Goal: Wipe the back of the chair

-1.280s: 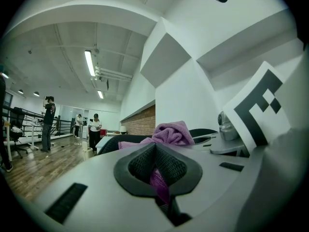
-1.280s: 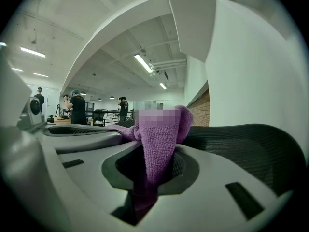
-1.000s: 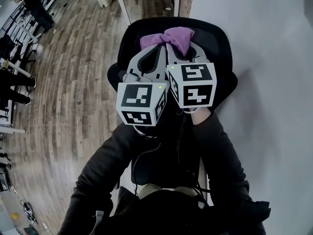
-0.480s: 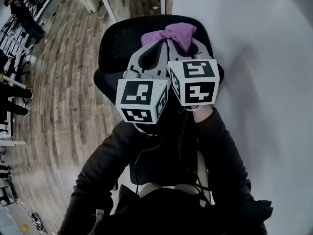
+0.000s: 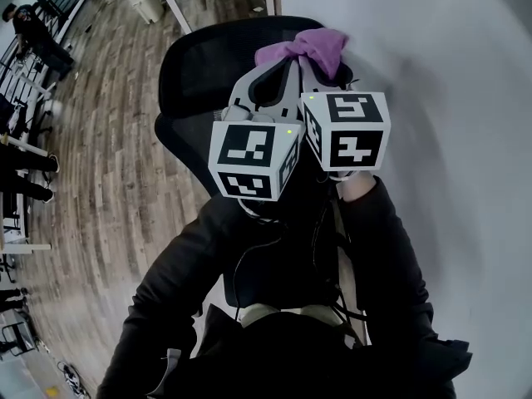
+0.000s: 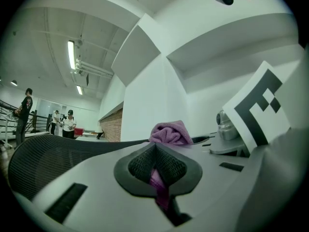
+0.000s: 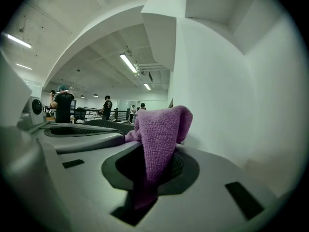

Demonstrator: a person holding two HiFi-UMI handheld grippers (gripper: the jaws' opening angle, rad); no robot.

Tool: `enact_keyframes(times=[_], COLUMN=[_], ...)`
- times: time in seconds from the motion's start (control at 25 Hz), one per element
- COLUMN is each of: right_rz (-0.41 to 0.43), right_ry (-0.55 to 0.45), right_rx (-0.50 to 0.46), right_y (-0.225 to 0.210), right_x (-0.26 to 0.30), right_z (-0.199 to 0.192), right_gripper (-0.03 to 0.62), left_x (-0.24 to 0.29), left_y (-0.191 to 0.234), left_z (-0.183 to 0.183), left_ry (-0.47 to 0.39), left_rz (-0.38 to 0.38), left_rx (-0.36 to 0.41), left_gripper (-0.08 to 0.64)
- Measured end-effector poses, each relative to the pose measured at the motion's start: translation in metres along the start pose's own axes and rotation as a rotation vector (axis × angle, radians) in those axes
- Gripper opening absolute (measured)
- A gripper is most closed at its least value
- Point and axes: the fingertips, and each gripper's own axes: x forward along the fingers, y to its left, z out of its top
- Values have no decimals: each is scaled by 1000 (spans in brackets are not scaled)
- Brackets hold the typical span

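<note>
A black mesh chair back (image 5: 208,65) stands before me, close to a white wall. A purple cloth (image 5: 303,46) is bunched at its top edge, toward the right side. Both grippers sit side by side at the cloth. My left gripper (image 5: 285,66) is shut on a thin strip of the cloth (image 6: 157,182). My right gripper (image 5: 312,66) is shut on the thicker fold of the cloth (image 7: 159,139). In the left gripper view the mesh chair back (image 6: 43,163) stretches to the left under the jaws. The cloth hides the chair's edge beneath it.
A white wall (image 5: 449,98) rises right beside the chair and the right gripper. Wooden floor (image 5: 108,140) spreads to the left. A white table leg and a bin (image 5: 150,2) stand at the far top. People (image 6: 24,110) stand far off by railings.
Both grippers, still together on the purple cloth, have slid to the right along the chair's top edge, toward the wall.
</note>
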Motion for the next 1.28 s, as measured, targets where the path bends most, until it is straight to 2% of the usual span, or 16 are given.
enact_keyframes(times=[0.4, 0.6, 0.84, 1.28], right_rz=[-57, -58, -64, -54], right_ry=[-1, -6, -1, 22], right_rx=[-8, 2, -24, -4], right_y=[-22, -27, -21, -5], right_x=[-25, -27, -29, -26], right_z=[0, 2, -6, -15], right_gripper=[69, 69, 69, 69], left_x=[1, 4, -3, -13], left_y=[-29, -34, -33, -23], left_z=[6, 9, -4, -13], left_ry=[-12, -19, 0, 21], left_rz=[-53, -51, -54, -45], left_rx=[1, -13, -32, -51], left_gripper=[8, 8, 8, 8])
